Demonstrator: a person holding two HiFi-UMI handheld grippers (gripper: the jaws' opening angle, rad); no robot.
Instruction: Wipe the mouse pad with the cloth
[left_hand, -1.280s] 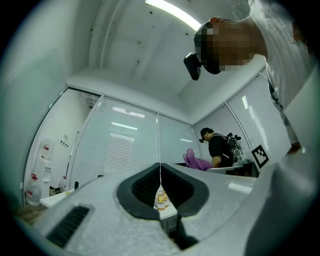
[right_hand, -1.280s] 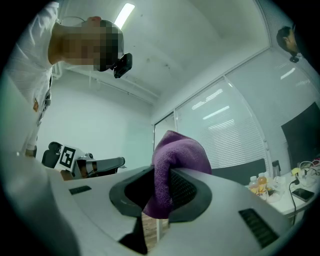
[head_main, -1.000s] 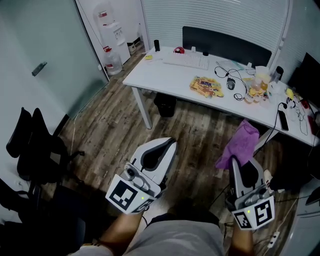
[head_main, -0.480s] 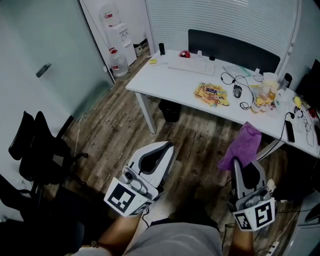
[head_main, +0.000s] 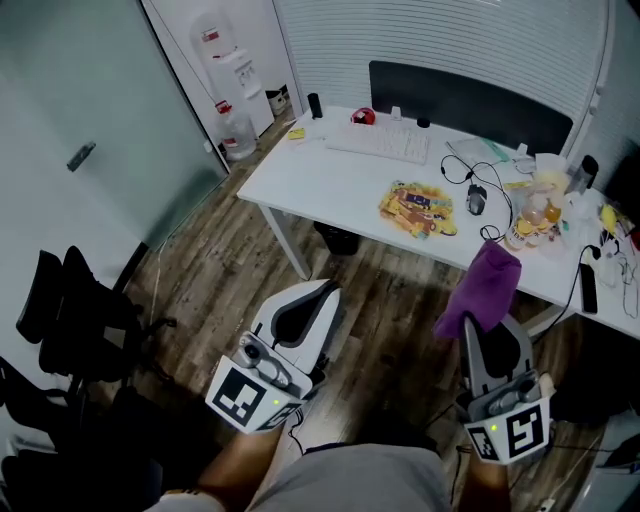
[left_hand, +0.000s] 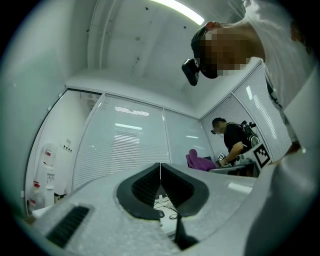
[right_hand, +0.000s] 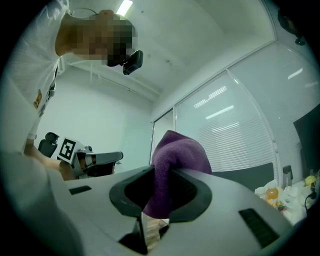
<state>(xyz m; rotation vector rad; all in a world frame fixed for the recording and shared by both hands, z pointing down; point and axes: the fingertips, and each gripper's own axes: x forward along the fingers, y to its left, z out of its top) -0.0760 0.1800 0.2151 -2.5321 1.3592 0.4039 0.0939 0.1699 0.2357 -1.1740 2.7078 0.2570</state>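
Observation:
A colourful mouse pad (head_main: 417, 208) lies on the white desk (head_main: 320, 175), far ahead of both grippers. A black mouse (head_main: 476, 200) sits just to its right. My right gripper (head_main: 470, 322) is shut on a purple cloth (head_main: 482, 288), which sticks up out of the jaws and droops to one side. In the right gripper view the cloth (right_hand: 175, 155) fills the gap of that gripper (right_hand: 159, 175). My left gripper (head_main: 322, 292) is shut with nothing in it, and in the left gripper view its pads meet in a thin line (left_hand: 160, 170). Both grippers are held low over the wooden floor.
A white keyboard (head_main: 378, 143) lies at the desk's back, before a dark partition (head_main: 470, 95). Cups, bottles and cables (head_main: 540, 205) crowd the desk's right end. A bin (head_main: 335, 238) stands under the desk. Black chairs (head_main: 70, 320) are at left and a water dispenser (head_main: 228, 62) at the back.
The head view has shifted, so the desk now shows more fully and a little lower in the frame. Both grippers keep their places and their state, and the cloth stays in the right one.

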